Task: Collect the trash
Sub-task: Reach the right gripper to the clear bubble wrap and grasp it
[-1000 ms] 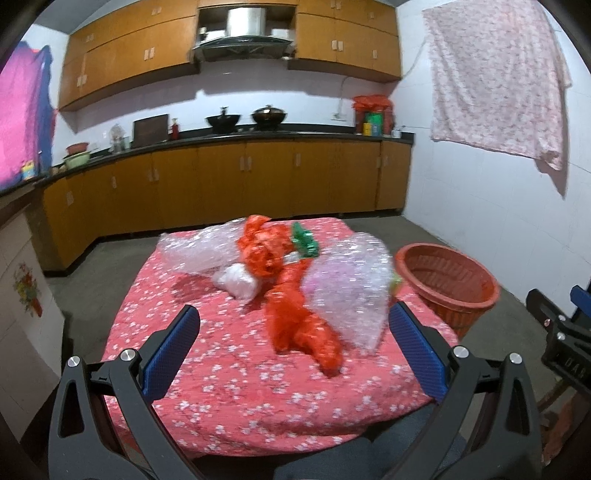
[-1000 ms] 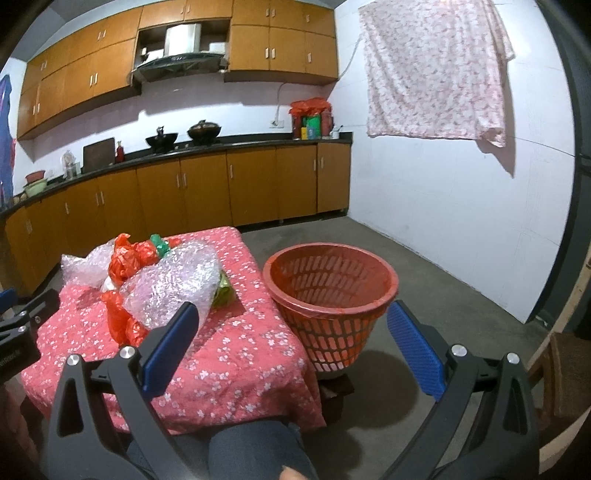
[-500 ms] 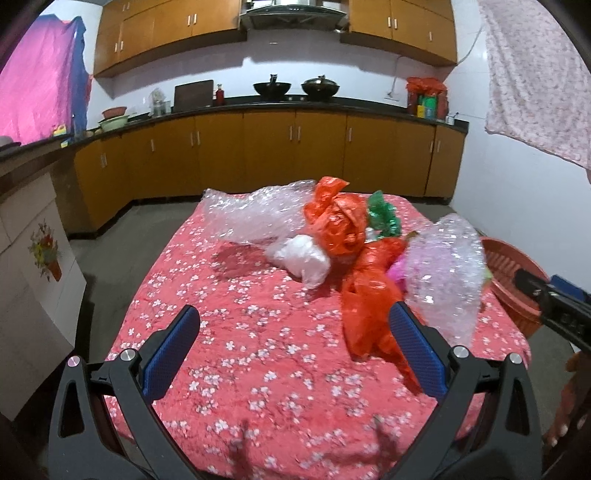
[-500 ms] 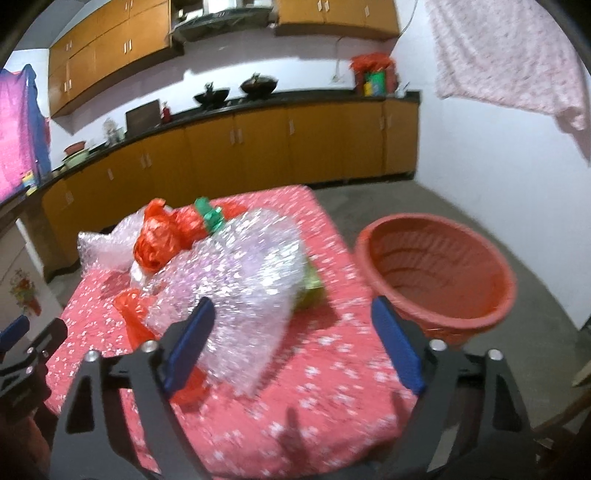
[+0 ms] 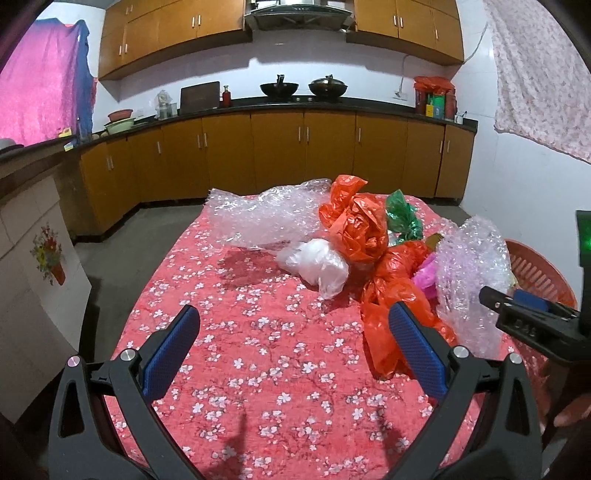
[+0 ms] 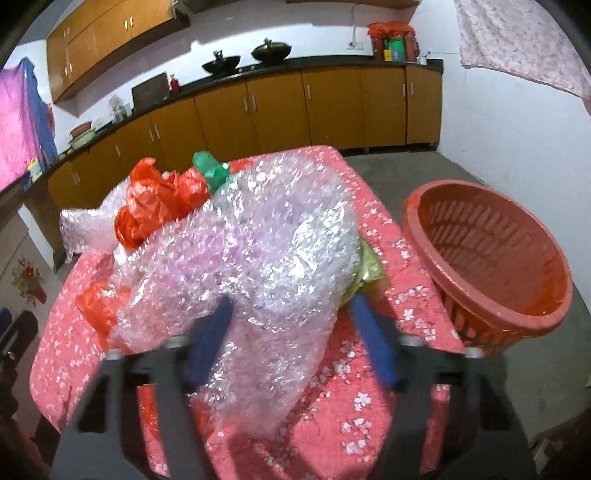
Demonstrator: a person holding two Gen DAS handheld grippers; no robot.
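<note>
Bubble wrap [image 6: 258, 258] between parted right tongs [image 6: 291, 343], left tongs [image 5: 295, 354] wide, basket [image 6: 517, 317] beside table edge.

A red flowered cloth [image 5: 258, 354] covers the desk. At twelve o'clock a run of brown base cabinets [image 5: 280, 155] stands under a dark counter [image 5: 332, 101], with two black woks [image 5: 279, 88] side by side on it and wall cabinets [image 5: 177, 22] above. At ten o'clock a pink-purple cloth [image 5: 40, 99] hangs; at two o'clock a pale flowered cloth [image 5: 539, 77] hangs on the white wall. At nine o'clock a light panel bears a flower picture [image 5: 50, 253]. Red and green packages [image 6: 391, 40] sit at the counter's far right end.
</note>
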